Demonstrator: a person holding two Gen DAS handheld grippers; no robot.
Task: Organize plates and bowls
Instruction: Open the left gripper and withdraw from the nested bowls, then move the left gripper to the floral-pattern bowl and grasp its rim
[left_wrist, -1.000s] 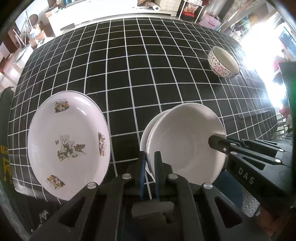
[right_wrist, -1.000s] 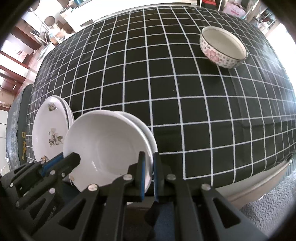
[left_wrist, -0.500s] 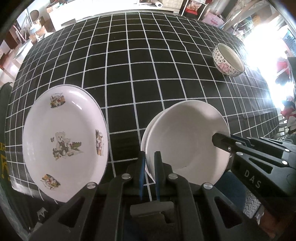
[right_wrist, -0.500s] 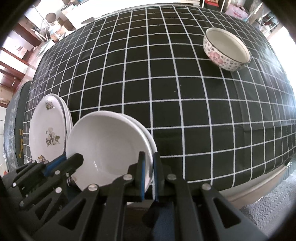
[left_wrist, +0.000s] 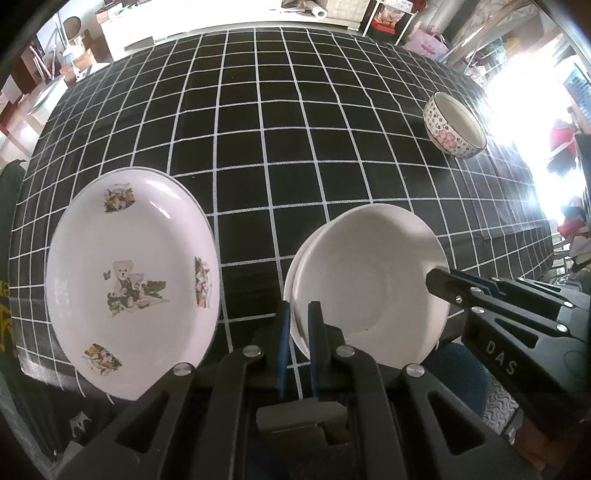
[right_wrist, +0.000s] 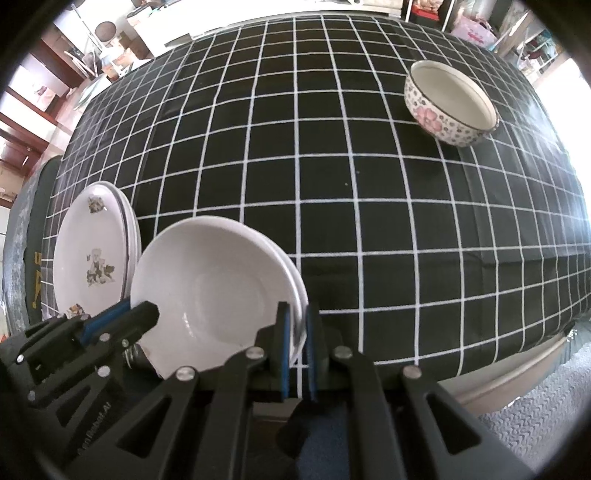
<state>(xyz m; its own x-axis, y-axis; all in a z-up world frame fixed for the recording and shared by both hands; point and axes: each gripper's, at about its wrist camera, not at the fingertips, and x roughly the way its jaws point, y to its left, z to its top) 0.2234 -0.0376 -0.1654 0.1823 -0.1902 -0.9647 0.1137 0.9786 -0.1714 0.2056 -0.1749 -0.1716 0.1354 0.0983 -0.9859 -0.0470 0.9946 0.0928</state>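
Both jaws stay clamped on the white bowls' (left_wrist: 369, 280) rim, barely drifting, teddy-bear plates (left_wrist: 133, 280) alongside, so the floral bowl (right_wrist: 450, 105) waits unstacked.

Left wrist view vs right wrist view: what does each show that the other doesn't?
Left wrist only: the full face of the bear plate, with all its prints, and the right tongs side-on, gripping the white bowls' rim.

Right wrist only: a second rim behind the bear plate, so it is a stack; the left tongs side-on; the table's near edge.

Both: stacked white bowls pinched on opposite rims by both tongs, the flowered bowl, the checked black tablecloth.
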